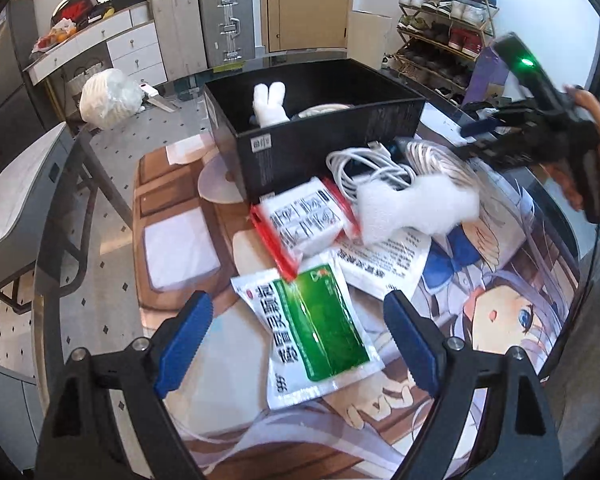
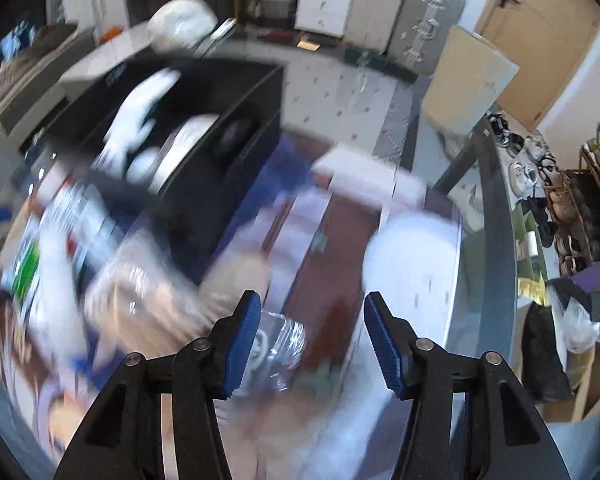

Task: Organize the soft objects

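A black box [image 1: 324,148] stands on the table and holds a white plush rabbit [image 1: 269,105]. In front of it lie a white fluffy soft toy [image 1: 416,204], a coil of white cable [image 1: 364,168], a red-and-white packet [image 1: 300,224] and a green-and-white pouch [image 1: 316,332]. My left gripper [image 1: 298,340] is open above the green pouch. My right gripper [image 2: 310,338] is open and empty; it also shows in the left wrist view [image 1: 472,136], just right of the fluffy toy. The right wrist view is blurred, with the box [image 2: 204,152] at upper left.
An anime-print mat [image 1: 500,300] covers the glass table. A printed paper sheet [image 1: 388,260] lies under the toy. A white bundle [image 1: 108,98] sits at the far left. Suitcases [image 1: 224,20], drawers and a shoe rack [image 1: 444,24] stand behind.
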`<state>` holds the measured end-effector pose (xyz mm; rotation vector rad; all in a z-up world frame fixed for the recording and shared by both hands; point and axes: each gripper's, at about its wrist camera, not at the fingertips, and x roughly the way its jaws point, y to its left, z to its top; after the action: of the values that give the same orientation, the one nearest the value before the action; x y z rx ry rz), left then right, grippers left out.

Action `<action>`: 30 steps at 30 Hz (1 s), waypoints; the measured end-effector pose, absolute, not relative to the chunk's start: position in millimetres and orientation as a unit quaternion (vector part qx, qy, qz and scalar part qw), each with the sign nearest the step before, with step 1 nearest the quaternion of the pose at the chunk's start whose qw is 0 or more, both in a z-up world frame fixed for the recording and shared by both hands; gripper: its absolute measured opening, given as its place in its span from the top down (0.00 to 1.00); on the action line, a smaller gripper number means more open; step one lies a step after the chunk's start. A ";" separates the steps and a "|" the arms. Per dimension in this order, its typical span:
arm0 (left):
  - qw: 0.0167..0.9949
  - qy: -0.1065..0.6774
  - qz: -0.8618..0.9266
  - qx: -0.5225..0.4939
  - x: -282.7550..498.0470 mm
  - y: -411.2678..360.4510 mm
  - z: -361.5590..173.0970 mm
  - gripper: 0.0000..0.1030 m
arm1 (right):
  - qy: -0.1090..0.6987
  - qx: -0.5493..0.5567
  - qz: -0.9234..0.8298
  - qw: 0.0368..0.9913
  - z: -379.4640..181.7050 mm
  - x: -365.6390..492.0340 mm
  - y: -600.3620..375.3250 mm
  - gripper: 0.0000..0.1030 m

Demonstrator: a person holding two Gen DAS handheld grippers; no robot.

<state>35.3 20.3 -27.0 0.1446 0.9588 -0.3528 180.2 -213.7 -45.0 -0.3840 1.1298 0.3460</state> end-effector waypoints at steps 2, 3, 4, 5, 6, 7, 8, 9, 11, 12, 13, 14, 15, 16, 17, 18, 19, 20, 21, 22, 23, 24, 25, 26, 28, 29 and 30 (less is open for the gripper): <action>0.867 0.461 -0.171 0.074 32.4 18.4 -29.5 0.15 | 0.544 -0.178 0.183 0.800 -45.5 159.6 -217.8 0.45; 0.866 0.463 -0.172 0.077 32.5 17.4 -30.9 0.15 | 0.548 -0.174 0.202 0.793 -44.9 148.9 -217.8 0.45; 0.865 0.464 -0.174 0.080 31.7 15.9 -31.9 0.15 | 0.551 -0.170 0.223 0.786 -43.6 139.5 -217.7 0.45; 0.864 0.465 -0.176 0.082 31.1 14.1 -32.5 0.15 | 0.551 -0.166 0.234 0.784 -41.4 132.6 -218.8 0.45; 0.863 0.466 -0.177 0.084 30.7 12.3 -33.1 0.15 | 0.543 -0.153 0.245 0.788 -36.6 126.0 -220.9 0.45; 0.862 0.467 -0.177 0.086 30.5 10.5 -33.6 0.15 | 0.537 -0.142 0.249 0.793 -33.6 123.8 -221.8 0.45; 0.862 0.467 -0.177 0.088 31.1 9.1 -34.2 0.15 | 0.532 -0.131 0.255 0.797 -32.0 123.4 -222.1 0.45; 0.861 0.468 -0.176 0.091 31.5 7.1 -35.1 0.15 | 0.531 -0.118 0.266 0.796 -32.7 123.7 -219.3 0.45; 0.860 0.471 -0.171 0.100 33.1 4.1 -38.5 0.15 | 0.531 -0.116 0.275 0.793 -33.1 123.1 -211.9 0.45; 0.858 0.473 -0.169 0.102 33.7 3.7 -40.1 0.15 | 0.525 -0.116 0.277 0.796 -30.5 118.5 -202.9 0.45; 0.858 0.475 -0.167 0.102 33.9 4.0 -41.5 0.15 | 0.521 -0.113 0.284 0.797 -28.6 116.0 -197.8 0.45; 0.857 0.478 -0.164 0.101 34.0 4.5 -43.1 0.15 | 0.522 -0.111 0.290 0.794 -28.5 113.8 -192.1 0.43; 0.856 0.482 -0.158 0.099 34.6 5.1 -45.5 0.15 | 0.527 -0.114 0.298 0.788 -31.5 113.2 -187.0 0.40; 0.855 0.487 -0.152 0.098 35.3 5.7 -48.8 0.14 | 0.534 -0.121 0.306 0.779 -36.5 109.6 -179.7 0.37; 0.852 0.492 -0.150 0.097 35.7 5.8 -52.0 0.15 | 0.538 -0.128 0.309 0.774 -40.3 107.0 -173.6 0.36; 0.852 0.492 -0.150 0.094 35.4 7.0 -53.7 0.15 | 0.539 -0.135 0.309 0.772 -43.7 103.0 -167.6 0.36; 0.853 0.492 -0.150 0.089 35.6 8.0 -53.7 0.16 | 0.540 -0.145 0.302 0.772 -48.4 101.8 -162.6 0.36; 0.852 0.494 -0.150 0.088 35.8 8.0 -53.7 0.16 | 0.539 -0.151 0.298 0.773 -52.3 101.4 -161.3 0.36; 0.852 0.494 -0.151 0.087 35.9 7.9 -53.5 0.19 | 0.538 -0.154 0.296 0.774 -54.8 100.7 -157.7 0.36; 0.851 0.495 -0.153 0.085 36.4 7.8 -53.7 0.28 | 0.539 -0.155 0.296 0.773 -56.2 99.8 -155.3 0.37; 0.850 0.496 -0.158 0.081 36.5 7.9 -53.3 0.36 | 0.537 -0.155 0.296 0.774 -56.4 99.7 -154.3 0.43; 0.851 0.493 -0.159 0.083 35.8 7.1 -51.4 0.53 | 0.537 -0.153 0.296 0.775 -55.6 98.7 -153.9 0.47; 0.850 0.491 -0.169 0.089 34.5 5.1 -49.1 0.58 | 0.538 -0.149 0.296 0.775 -55.5 99.6 -153.9 0.53; 0.848 0.491 -0.175 0.095 33.7 3.2 -47.9 0.59 | 0.539 -0.147 0.298 0.774 -55.7 101.4 -154.5 0.57; 0.844 0.495 -0.181 0.097 32.1 2.9 -47.2 0.63 | 0.542 -0.150 0.302 0.770 -55.4 99.1 -154.6 0.61; 0.843 0.496 -0.183 0.098 31.3 3.2 -46.7 0.63 | 0.543 -0.151 0.303 0.768 -54.8 98.3 -155.9 0.61; 0.841 0.498 -0.187 0.100 30.3 3.5 -46.4 0.63 | 0.544 -0.152 0.302 0.768 -54.2 97.8 -156.6 0.61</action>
<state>30.3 3.5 -46.4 0.2106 1.0513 -0.3956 97.8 -156.6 -54.2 -0.3292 1.1808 0.6562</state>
